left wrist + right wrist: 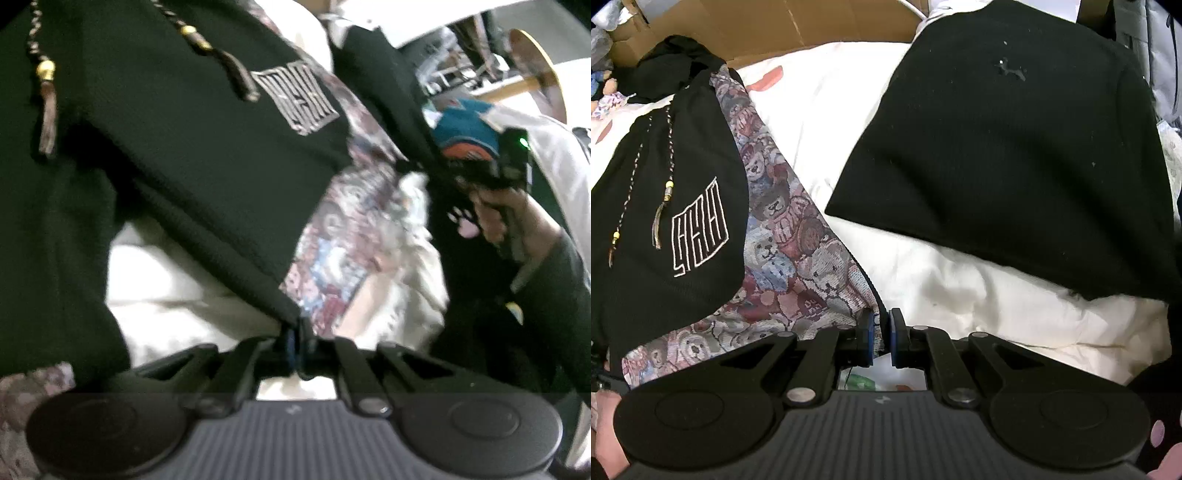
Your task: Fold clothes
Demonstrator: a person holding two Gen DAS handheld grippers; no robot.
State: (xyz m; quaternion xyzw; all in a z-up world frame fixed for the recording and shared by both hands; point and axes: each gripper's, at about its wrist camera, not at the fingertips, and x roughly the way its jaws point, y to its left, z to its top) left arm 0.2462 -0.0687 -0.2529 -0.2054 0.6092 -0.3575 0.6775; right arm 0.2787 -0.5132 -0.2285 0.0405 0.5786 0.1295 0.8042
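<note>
The black hooded sweatshirt w/ white line logo & teddy-bear-print lining [676,206] lay on the white quilted bed cover [945,295]. The left hand-held gripper [293,338] was clamped shut on the sweatshirt's black hem corner, cloth rising away from its tips. The right hand-held gripper [881,334] was nearly closed, pinching the sweatshirt's thin dark lining edge. A folded black knit garment [1008,147] lay apart, to the sweatshirt's right.
</note>
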